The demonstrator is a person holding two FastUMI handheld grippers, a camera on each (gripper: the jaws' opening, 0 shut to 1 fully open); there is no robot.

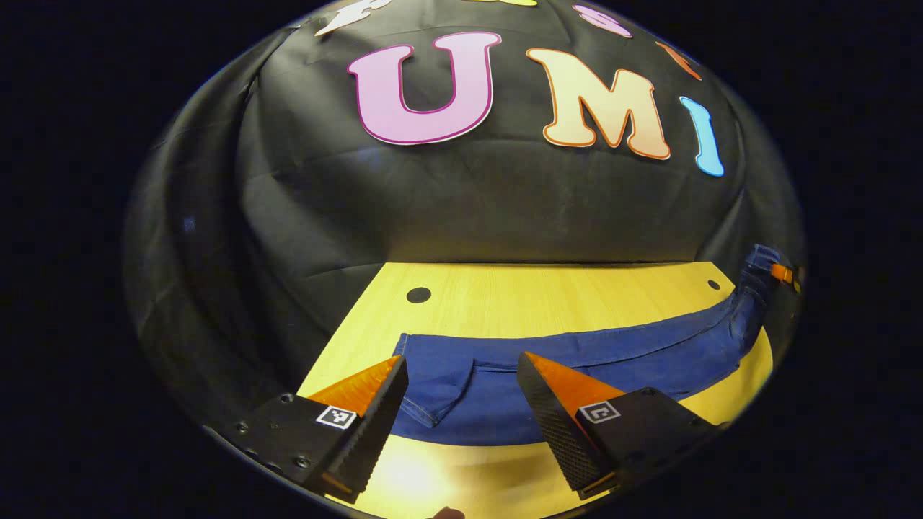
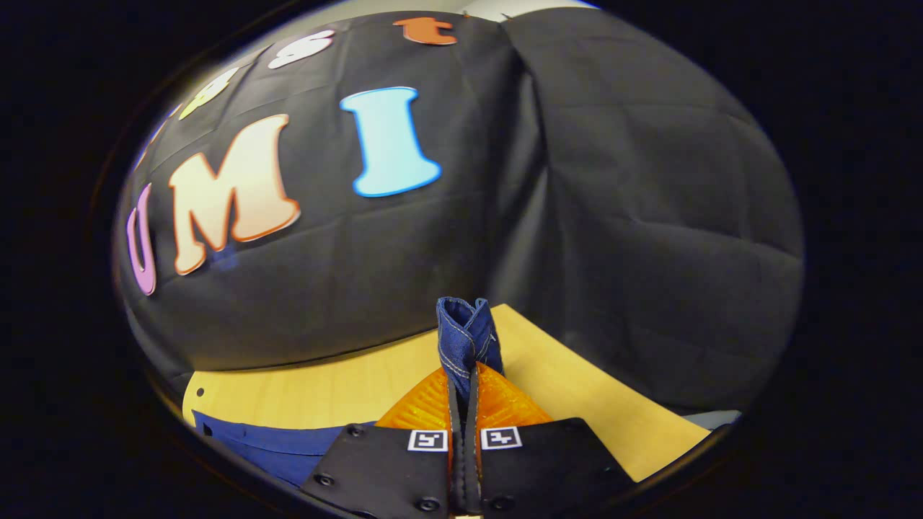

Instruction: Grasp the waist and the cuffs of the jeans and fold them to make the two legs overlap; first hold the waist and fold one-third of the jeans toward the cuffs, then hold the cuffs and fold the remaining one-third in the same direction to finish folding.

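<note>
Blue jeans [image 1: 577,364] lie stretched across the yellow wooden table [image 1: 548,295], waist end with a back pocket at the near left. My left gripper [image 1: 461,375] hovers open just over the waist, one finger on each side of the pocket area. At the far right the jeans rise off the table where the other gripper [image 1: 784,274] holds the cuffs. In the right gripper view, my right gripper [image 2: 467,378] is shut on the doubled cuffs [image 2: 467,335], which stick up between its fingers. A strip of the jeans [image 2: 267,443] lies on the table at lower left.
The black cloth wall [image 1: 490,209] stands close behind the table's far edge. Two dark holes [image 1: 418,294] mark the tabletop's far corners. Bare wood runs between the jeans and the wall, and the table's right edge [image 2: 649,425] is near my right gripper.
</note>
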